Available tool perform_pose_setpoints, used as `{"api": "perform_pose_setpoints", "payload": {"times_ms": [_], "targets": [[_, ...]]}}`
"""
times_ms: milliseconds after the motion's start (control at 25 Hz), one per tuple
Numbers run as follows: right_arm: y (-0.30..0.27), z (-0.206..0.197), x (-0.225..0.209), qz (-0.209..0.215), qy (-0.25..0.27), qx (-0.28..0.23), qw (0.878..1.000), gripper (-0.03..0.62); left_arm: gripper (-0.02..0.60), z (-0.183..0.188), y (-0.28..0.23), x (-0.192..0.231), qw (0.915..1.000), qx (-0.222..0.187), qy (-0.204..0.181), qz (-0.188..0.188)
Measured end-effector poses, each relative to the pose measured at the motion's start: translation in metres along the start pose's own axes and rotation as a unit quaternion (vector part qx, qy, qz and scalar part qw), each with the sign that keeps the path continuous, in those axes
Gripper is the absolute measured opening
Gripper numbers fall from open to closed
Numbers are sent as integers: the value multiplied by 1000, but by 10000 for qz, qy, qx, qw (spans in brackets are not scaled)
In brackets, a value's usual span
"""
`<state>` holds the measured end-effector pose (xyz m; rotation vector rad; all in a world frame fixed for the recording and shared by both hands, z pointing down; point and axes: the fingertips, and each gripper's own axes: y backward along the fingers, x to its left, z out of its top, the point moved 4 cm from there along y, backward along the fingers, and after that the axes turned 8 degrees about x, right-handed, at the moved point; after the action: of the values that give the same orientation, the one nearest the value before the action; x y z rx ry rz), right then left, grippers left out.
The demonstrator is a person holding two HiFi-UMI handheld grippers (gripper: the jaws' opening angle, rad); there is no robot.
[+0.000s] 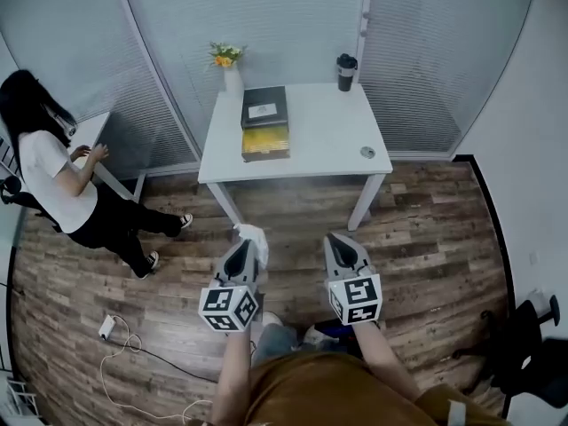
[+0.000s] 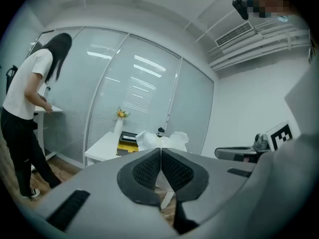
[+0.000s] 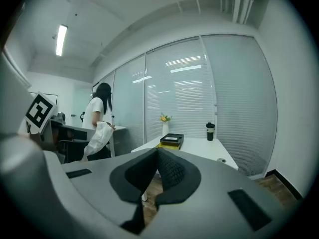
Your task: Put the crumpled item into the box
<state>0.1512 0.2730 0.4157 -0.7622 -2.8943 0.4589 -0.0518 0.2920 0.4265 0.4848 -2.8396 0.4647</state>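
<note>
My left gripper (image 1: 246, 243) is shut on a white crumpled paper (image 1: 253, 234), held above the wooden floor in front of the white table (image 1: 328, 145). In the left gripper view the paper (image 2: 162, 140) sticks out past the closed jaws of the left gripper (image 2: 160, 151). The box (image 1: 264, 123), with a black top and a yellow part, lies on the table's left half, well ahead of both grippers; it also shows as the box (image 2: 128, 142) and the box (image 3: 171, 139). My right gripper (image 1: 341, 240) is shut and holds nothing; its jaws meet at the right gripper (image 3: 157, 151).
A vase of flowers (image 1: 229, 66), a black cup (image 1: 346, 72) and a small round object (image 1: 367, 153) stand on the table. A person (image 1: 59, 180) bends at a desk on the left. A cable with a plug (image 1: 107, 327) lies on the floor; a black chair (image 1: 524, 344) is at right.
</note>
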Motion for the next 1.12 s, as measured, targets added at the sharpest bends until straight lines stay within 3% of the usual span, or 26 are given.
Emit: {"api": "perform_pose_setpoints", "payload": {"times_ms": [640,1120], "targets": [[-24,0,-18,168,-57,37,9998,12,29,4,-22,5,9998,47,90,155],[-115,6,-58,169,-19,268,9995,13,29,19,-116,51,9993,241,256,136]]}}
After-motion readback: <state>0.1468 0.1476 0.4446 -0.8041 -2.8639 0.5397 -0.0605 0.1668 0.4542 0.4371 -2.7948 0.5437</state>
